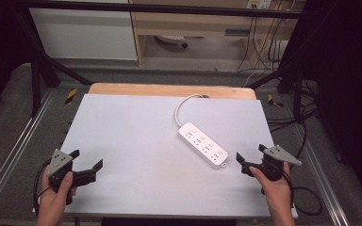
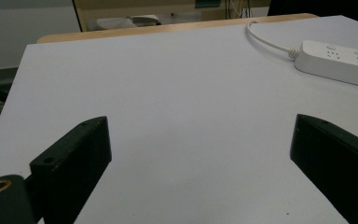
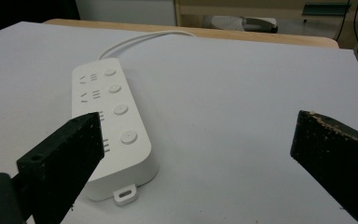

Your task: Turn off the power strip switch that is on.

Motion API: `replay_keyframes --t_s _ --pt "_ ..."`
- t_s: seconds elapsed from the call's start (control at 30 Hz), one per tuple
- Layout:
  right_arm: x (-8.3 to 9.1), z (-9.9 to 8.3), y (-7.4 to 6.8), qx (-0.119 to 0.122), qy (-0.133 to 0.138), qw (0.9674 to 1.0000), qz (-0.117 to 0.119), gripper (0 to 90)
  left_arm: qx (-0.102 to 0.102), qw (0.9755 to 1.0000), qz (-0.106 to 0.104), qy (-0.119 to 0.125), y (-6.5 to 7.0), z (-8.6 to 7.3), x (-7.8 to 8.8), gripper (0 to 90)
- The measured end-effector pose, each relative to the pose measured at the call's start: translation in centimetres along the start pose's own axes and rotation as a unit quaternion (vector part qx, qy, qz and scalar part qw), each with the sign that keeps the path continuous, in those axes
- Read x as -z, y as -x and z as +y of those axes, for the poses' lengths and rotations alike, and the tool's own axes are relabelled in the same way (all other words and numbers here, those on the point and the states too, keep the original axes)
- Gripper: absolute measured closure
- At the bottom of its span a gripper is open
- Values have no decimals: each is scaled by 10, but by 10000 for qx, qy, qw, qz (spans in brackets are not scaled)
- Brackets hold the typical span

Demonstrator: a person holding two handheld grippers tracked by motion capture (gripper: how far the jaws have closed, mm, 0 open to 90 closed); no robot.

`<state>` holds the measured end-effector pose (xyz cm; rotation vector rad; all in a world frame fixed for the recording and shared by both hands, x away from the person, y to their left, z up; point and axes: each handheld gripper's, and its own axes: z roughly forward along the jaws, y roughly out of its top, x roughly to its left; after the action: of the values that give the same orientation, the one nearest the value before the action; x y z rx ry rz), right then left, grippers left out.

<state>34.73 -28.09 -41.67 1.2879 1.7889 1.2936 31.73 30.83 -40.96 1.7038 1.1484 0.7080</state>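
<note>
White tabletop (image 1: 136, 141), wooden far edge (image 1: 169, 89)

You will find no word, brand or number to read anywhere here. The white power strip (image 3: 109, 126) carries only its socket slots and four round buttons, none of them lettered, and the yellow-and-black striped markers (image 1: 70, 95) on the frame left of the table (image 1: 136, 141) bear no writing
</note>
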Motion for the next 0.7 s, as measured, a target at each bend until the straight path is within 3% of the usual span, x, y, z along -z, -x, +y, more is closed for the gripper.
replay_keyframes --t_s 0.3,0.47,0.7 --pt "2 12 -5 37 102 9999 -23 72 -14 10000 7 -23 1 -1 -1 51" --pt "-2 17 -5 55 -44 9999 -72 73 -20 10000 0 -39 0 -1 -1 51" --pt "-14 30 -10 104 -171 9998 90 70 -34 10000 6 -50 0 -1 -1 51"
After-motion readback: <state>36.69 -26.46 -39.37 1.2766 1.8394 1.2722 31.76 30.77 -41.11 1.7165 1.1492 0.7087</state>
